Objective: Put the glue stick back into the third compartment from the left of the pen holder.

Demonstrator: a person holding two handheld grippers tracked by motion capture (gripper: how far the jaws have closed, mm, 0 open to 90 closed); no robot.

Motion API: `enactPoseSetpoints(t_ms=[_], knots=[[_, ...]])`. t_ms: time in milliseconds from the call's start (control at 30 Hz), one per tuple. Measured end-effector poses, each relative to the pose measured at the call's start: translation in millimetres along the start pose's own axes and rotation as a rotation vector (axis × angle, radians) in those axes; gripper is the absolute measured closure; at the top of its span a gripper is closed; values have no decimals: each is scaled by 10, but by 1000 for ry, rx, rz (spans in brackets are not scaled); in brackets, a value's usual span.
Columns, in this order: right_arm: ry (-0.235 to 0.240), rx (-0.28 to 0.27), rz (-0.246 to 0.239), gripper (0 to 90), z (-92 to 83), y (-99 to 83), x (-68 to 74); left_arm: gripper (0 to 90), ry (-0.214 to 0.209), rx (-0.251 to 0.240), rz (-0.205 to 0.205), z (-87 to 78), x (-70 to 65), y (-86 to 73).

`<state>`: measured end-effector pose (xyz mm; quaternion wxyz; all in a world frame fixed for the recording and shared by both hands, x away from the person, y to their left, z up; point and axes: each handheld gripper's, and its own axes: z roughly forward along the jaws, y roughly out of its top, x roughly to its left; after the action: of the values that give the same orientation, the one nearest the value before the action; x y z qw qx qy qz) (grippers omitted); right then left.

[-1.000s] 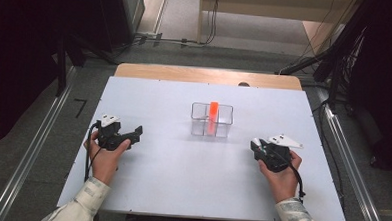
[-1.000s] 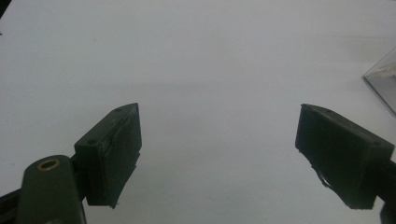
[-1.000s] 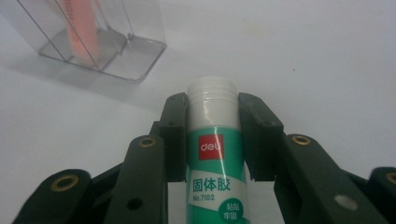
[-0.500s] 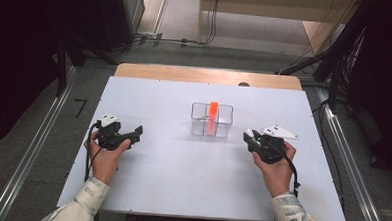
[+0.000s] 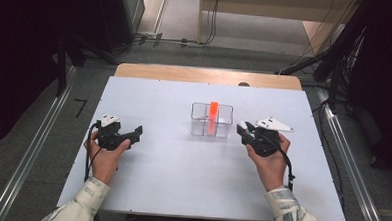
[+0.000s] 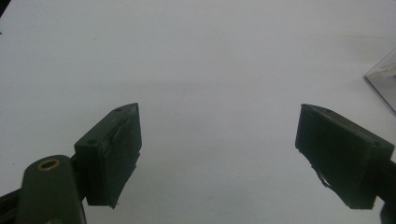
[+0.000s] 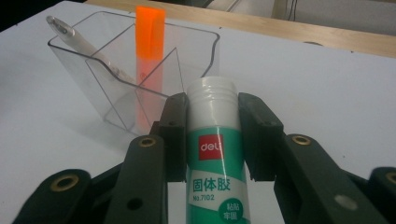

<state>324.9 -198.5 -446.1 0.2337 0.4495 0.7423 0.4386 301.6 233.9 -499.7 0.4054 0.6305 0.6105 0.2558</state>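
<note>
The white table (image 5: 181, 180) carries a clear organizer (image 5: 211, 120) near its middle w/ an orange marker (image 5: 213, 110) upright in one compartment & a white pen (image 7: 84, 44) leaning in another. The right gripper (image 5: 246, 131) sits just right of the organizer, jaws clamped on a glue stick (image 7: 215, 154) (green label, white cap end pointing toward the organizer, not touching it). The left gripper (image 5: 133, 133) is well apart on the left over bare table, jaws spread wide w/ nothing between them.
</note>
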Motion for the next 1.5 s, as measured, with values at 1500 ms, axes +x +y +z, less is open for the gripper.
enactPoseSetpoints(t_ms=[1500], knots=[[30,-41,26,631,381,498,141,152,-6,2,-7,8,9,2]])
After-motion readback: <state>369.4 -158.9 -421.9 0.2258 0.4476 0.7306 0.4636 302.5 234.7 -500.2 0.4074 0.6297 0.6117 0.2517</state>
